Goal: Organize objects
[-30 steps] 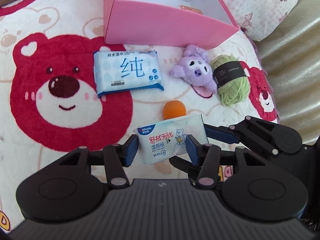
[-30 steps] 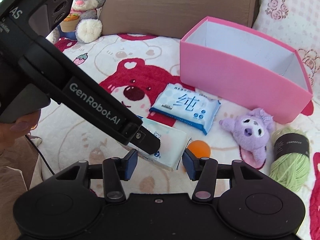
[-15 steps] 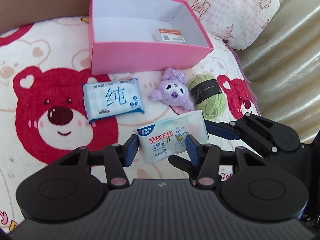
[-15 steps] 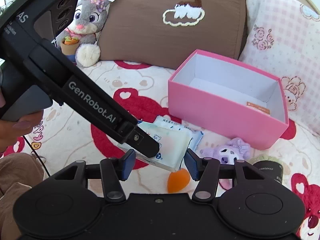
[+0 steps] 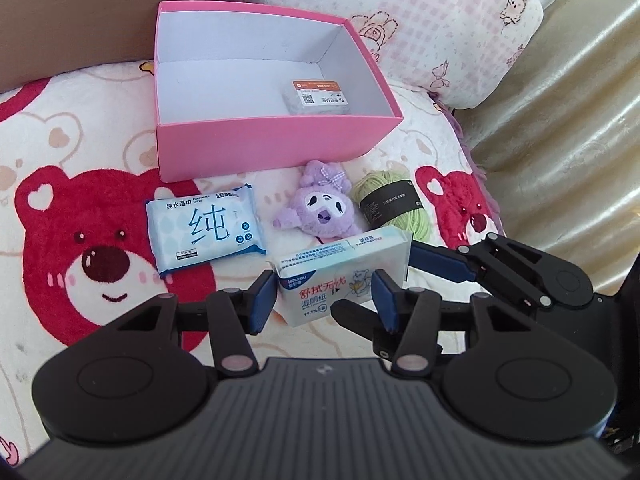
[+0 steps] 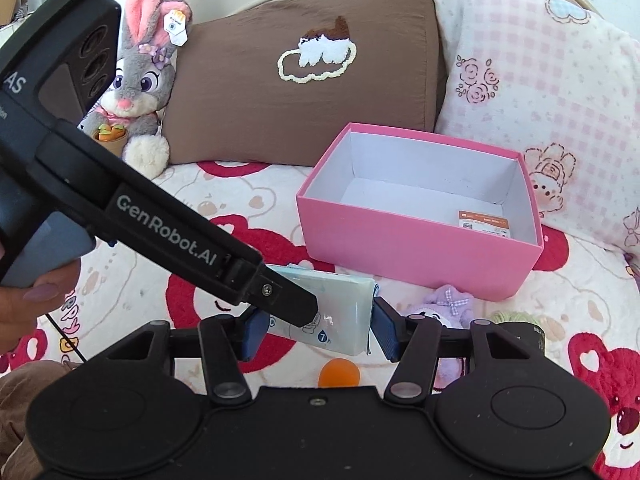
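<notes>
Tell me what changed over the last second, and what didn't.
Both grippers rose together, carrying the white wipes pack up off the blanket, so the pink box interior came into view. The left gripper and right gripper kept the pack between them. The blue wipes pack, purple plush, green yarn and orange ball stayed put.

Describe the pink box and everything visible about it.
The pink box is a rectangular, lidless carton, apparently cardboard, pink outside and white inside. It sits upright on the bear-print blanket, in front of the pillows. Inside, at one end, lies a small pack with an orange-and-white label; the rest is bare. Neither tool touches it.
</notes>
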A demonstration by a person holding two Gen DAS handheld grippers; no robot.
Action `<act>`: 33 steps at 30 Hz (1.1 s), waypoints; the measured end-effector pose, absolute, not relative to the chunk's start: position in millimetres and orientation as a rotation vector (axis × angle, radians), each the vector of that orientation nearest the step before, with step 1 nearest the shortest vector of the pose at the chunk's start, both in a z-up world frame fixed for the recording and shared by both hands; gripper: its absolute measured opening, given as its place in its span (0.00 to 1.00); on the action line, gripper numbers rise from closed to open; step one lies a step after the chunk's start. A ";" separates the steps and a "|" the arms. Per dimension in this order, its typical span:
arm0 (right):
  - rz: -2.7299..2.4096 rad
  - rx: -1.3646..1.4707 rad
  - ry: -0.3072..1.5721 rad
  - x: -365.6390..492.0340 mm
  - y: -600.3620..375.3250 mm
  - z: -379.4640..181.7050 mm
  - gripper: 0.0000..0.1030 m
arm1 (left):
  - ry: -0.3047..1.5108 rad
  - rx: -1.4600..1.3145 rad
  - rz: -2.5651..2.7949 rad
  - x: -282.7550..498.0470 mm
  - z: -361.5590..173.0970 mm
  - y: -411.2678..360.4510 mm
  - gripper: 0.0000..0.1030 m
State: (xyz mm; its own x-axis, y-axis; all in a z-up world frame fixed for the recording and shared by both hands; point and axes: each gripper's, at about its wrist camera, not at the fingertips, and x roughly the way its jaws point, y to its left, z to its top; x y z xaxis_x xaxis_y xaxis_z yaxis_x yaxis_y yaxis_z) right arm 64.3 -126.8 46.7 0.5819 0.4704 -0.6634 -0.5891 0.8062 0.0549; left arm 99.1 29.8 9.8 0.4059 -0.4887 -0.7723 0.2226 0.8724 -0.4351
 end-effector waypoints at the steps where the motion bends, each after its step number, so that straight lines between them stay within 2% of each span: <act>1: 0.623 -0.176 0.718 64.7 -127.9 48.4 0.59 | 1.062 -0.282 -0.459 99.9 10.9 29.9 0.48; 7: 0.619 -0.151 0.707 68.0 -135.4 63.4 0.52 | 1.019 -0.280 -0.455 106.0 26.1 30.3 0.48; 12: 0.614 -0.125 0.719 76.9 -138.2 74.1 0.39 | 0.992 -0.260 -0.473 113.2 48.1 34.8 0.48; 15: 0.599 -0.085 0.716 79.4 -143.4 75.5 0.35 | 0.986 -0.236 -0.484 115.9 57.0 31.6 0.48; 24: 0.573 -0.095 0.703 108.7 -141.0 88.5 0.32 | 0.947 -0.218 -0.443 142.7 71.8 25.2 0.48; 33: 0.573 -0.097 0.757 176.7 -124.8 86.3 0.32 | 0.941 -0.257 -0.376 208.2 70.2 22.0 0.48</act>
